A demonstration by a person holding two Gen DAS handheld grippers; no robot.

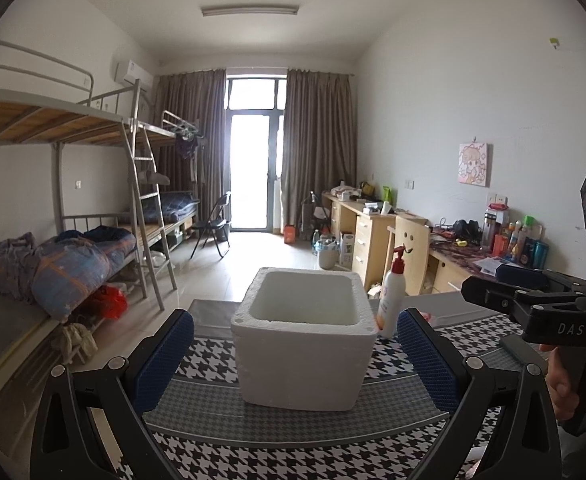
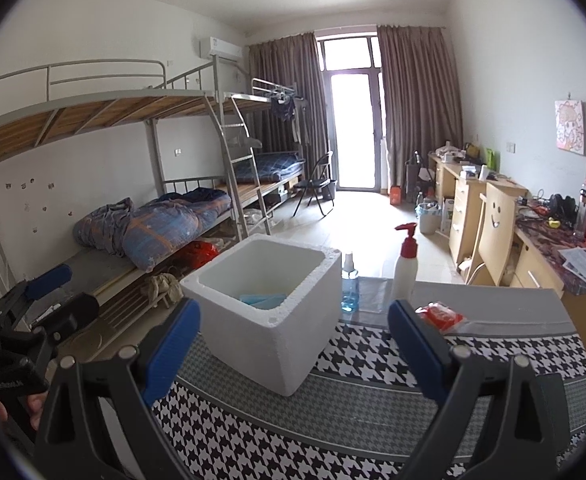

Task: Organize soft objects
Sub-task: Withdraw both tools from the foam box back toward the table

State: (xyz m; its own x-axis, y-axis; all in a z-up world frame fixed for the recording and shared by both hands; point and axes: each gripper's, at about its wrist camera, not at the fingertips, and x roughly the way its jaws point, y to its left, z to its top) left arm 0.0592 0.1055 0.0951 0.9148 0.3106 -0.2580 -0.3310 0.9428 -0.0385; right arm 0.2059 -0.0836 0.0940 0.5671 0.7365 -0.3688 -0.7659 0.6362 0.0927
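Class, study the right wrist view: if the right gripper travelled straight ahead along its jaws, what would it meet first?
Most likely the white foam box: it sits just ahead, left of centre between the open jaws of the right gripper. The red packet lies off to the right. Depth is hard to judge through the fisheye.

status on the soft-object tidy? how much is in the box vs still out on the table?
Done: one light blue soft item lies inside the white foam box. In hand: nothing; the left gripper and right gripper are both open and empty, held in front of the box. Left: a red packet sits on the table to the right of the box. The pump bottle and spray bottle stand behind, probably not part of it.
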